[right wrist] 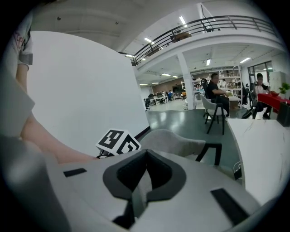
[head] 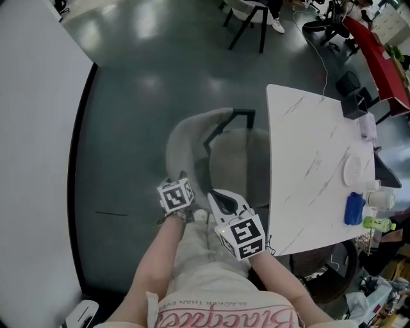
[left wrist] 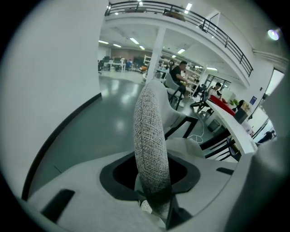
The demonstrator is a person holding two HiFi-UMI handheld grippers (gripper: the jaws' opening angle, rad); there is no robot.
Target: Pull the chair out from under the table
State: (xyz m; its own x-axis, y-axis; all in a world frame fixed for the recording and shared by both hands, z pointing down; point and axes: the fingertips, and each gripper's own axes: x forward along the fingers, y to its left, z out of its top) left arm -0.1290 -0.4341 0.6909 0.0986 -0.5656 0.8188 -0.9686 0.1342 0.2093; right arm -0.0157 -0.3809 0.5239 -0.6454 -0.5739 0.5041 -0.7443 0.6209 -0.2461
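Observation:
The grey fabric chair (head: 186, 142) stands with its seat partly under the white marbled table (head: 307, 160), its curved backrest facing me. My left gripper (head: 181, 175) is at the backrest's top rim. In the left gripper view the rim (left wrist: 147, 127) runs down between the jaws of the left gripper (left wrist: 153, 199) and looks pinched there. My right gripper (head: 214, 194) hovers just right of it, above the seat's near edge, touching nothing. In the right gripper view the right gripper (right wrist: 144, 176) has its jaws together and empty, with the chair (right wrist: 174, 142) ahead and the table (right wrist: 265, 149) to the right.
On the table's right side lie a white plate (head: 353, 172), a blue bottle (head: 353, 209), a cup (head: 382, 198) and a green bottle (head: 378, 224). A white curved wall (head: 32, 128) bounds the left. Another chair (head: 251, 14) stands further off. My legs are below the grippers.

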